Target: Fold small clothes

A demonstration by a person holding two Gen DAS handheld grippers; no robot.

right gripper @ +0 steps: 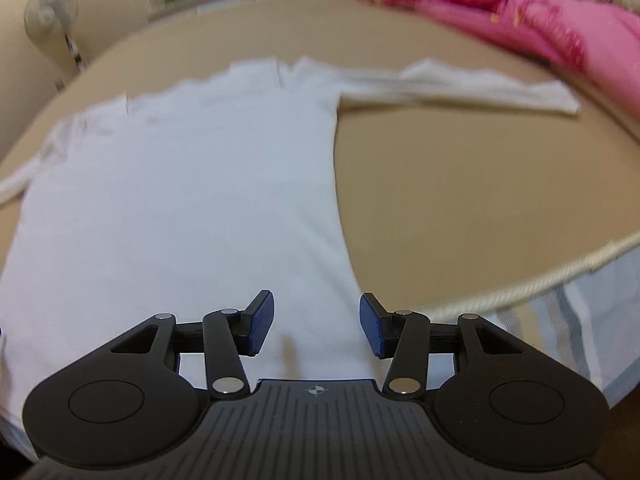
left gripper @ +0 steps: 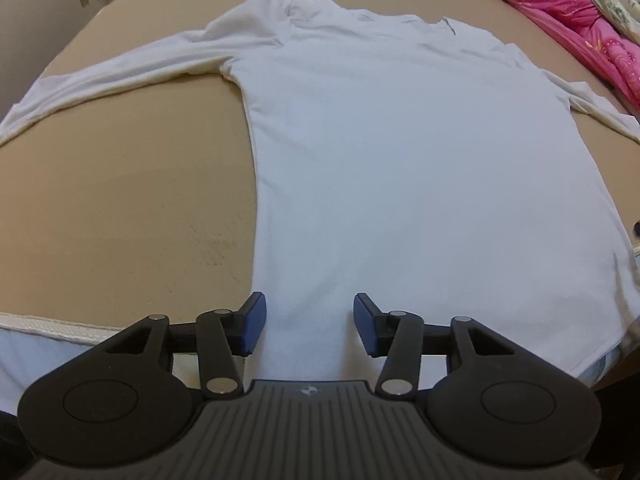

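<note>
A white long-sleeved shirt (left gripper: 400, 168) lies flat on a tan bed surface (left gripper: 120, 184), collar at the far side, hem toward me and hanging over the near edge. Its left sleeve (left gripper: 104, 76) stretches out to the left. My left gripper (left gripper: 310, 322) is open and empty over the hem near the shirt's left side. In the right wrist view the shirt (right gripper: 180, 192) is blurred, with its right sleeve (right gripper: 460, 88) stretched out to the right. My right gripper (right gripper: 317, 324) is open and empty over the hem near the shirt's right side.
A pink quilt (left gripper: 568, 12) is bunched along the far right of the bed; it also shows in the right wrist view (right gripper: 540, 12). The bed's corded edge (right gripper: 520, 284) runs at the near right. A standing fan (right gripper: 52, 20) is beyond the far left.
</note>
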